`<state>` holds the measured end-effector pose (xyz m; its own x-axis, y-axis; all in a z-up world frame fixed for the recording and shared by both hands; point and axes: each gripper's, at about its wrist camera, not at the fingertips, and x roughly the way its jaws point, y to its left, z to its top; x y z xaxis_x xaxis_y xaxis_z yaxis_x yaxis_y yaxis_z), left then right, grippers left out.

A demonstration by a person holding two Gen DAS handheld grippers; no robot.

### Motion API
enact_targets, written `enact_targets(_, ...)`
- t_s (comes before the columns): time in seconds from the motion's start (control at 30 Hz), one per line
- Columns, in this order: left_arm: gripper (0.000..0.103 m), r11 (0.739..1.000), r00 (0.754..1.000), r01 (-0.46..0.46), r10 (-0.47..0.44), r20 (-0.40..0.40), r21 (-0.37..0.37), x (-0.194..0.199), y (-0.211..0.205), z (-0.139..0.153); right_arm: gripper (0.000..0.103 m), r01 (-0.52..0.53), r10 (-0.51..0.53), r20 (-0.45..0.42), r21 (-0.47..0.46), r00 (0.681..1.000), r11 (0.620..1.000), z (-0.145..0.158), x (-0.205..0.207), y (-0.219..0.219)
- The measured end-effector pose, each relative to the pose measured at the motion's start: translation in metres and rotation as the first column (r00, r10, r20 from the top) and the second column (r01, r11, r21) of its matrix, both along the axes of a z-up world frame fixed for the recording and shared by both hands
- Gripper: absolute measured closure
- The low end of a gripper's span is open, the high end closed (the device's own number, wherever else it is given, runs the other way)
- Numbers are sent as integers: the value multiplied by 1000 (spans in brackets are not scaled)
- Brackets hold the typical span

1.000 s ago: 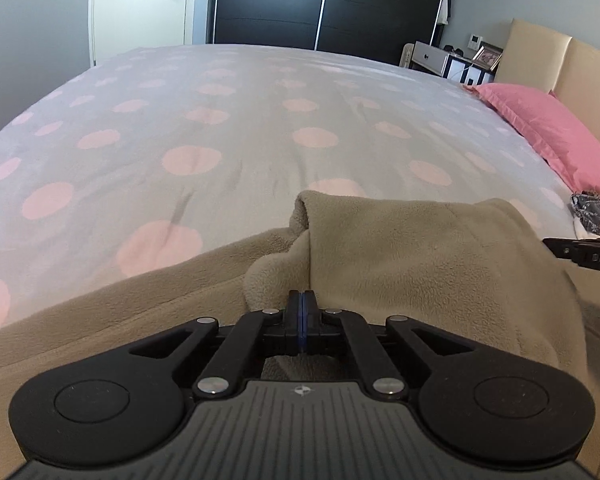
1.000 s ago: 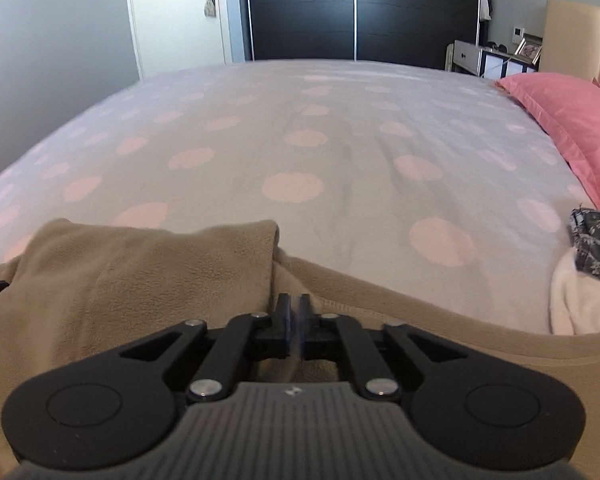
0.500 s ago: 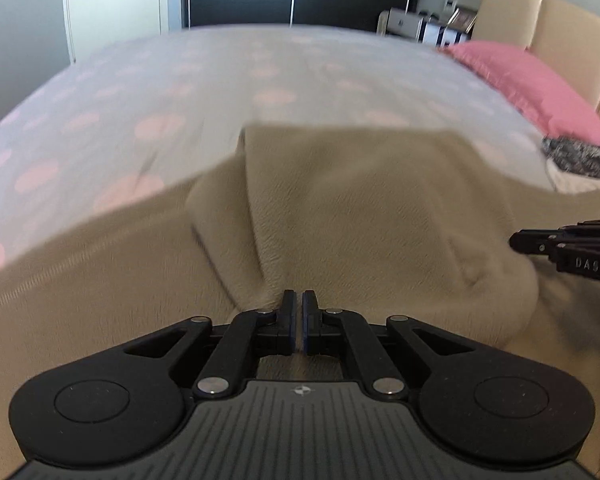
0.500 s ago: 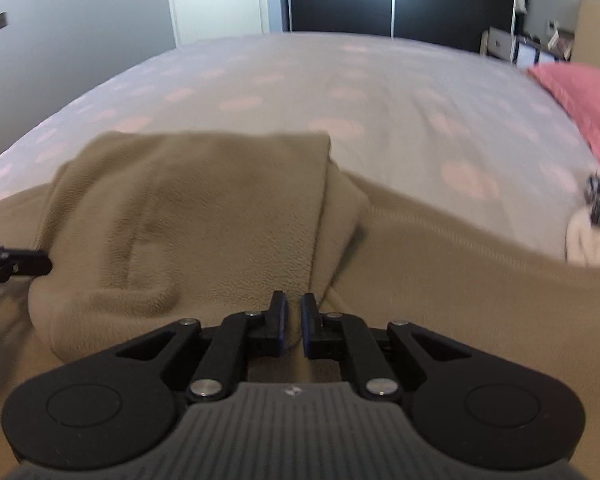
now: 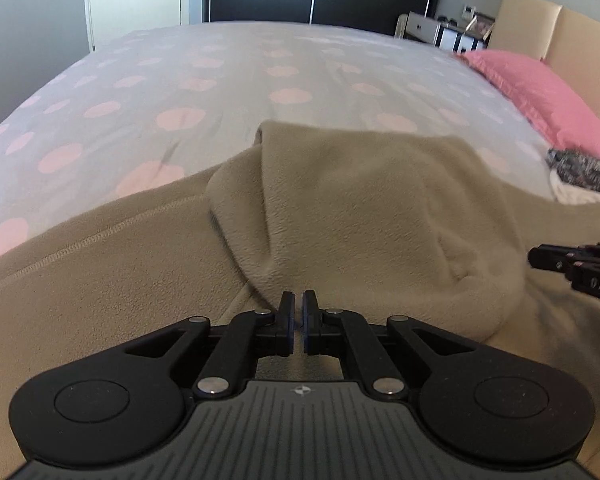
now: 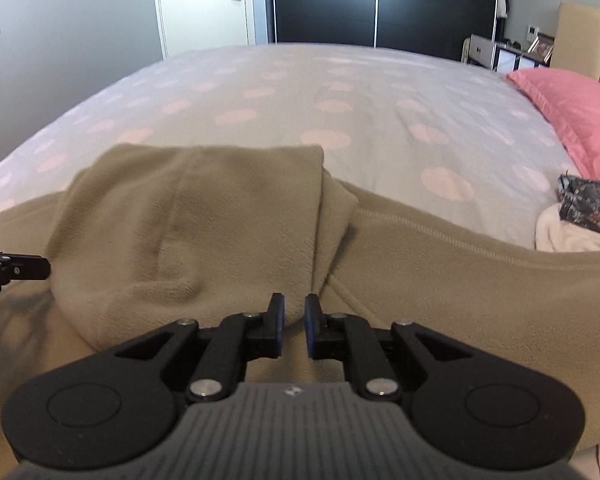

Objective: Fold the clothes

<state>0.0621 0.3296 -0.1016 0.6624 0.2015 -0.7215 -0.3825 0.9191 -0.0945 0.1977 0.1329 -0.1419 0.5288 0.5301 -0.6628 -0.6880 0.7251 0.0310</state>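
Note:
A beige fleece garment (image 5: 148,264) lies spread on the bed, with its hood (image 5: 364,208) folded back onto the body. It also shows in the right wrist view (image 6: 460,280), hood (image 6: 204,220) at left. My left gripper (image 5: 299,316) hovers just in front of the hood's folded edge, jaws slightly apart and empty. My right gripper (image 6: 294,320) sits at the hood's other corner, jaws a little apart and empty. Each gripper's tip shows at the edge of the other's view: the right gripper (image 5: 572,268) and the left gripper (image 6: 12,270).
The bed has a grey cover with pink dots (image 5: 292,80). A pink pillow (image 5: 540,92) lies by the beige headboard at right. A dark patterned cloth on a white one (image 6: 584,216) lies at the right. Dark wardrobe and door stand behind the bed.
Both grippers were shut on the hood and carried it back over the garment. Now both have opened slightly, let go, and pulled back a little.

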Motion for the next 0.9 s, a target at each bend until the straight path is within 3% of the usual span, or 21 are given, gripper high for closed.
enact_targets(0.17, 102, 998, 995, 39, -34, 97, -53, -1, -21, 10, 86, -51, 51, -1, 98, 999, 994, 14, -26, 8)
enact_targets(0.27, 102, 994, 992, 79, -71, 102, -75, 8, -35, 1, 79, -94, 97, -18, 119, 995, 988, 9, -36, 17)
enact_targets(0.43, 102, 990, 994, 106, -104, 30, -90, 14, -46, -26, 78, -138, 141, -60, 51, 988, 989, -16, -44, 27)
enact_targets(0.67, 102, 994, 996, 75, -72, 44, -84, 6, -54, -36, 78, -175, 175, -28, 0, 984, 985, -32, -49, 29)
enact_targets(0.8, 102, 997, 997, 73, -73, 36, -1, 0, -70, -29, 77, -168, 168, -31, 5, 985, 986, -23, -50, 21)
enact_targets(0.9, 95, 996, 997, 78, -77, -12, 53, -6, -80, -23, 75, -131, 132, -30, 15, 991, 991, -11, -48, 9)
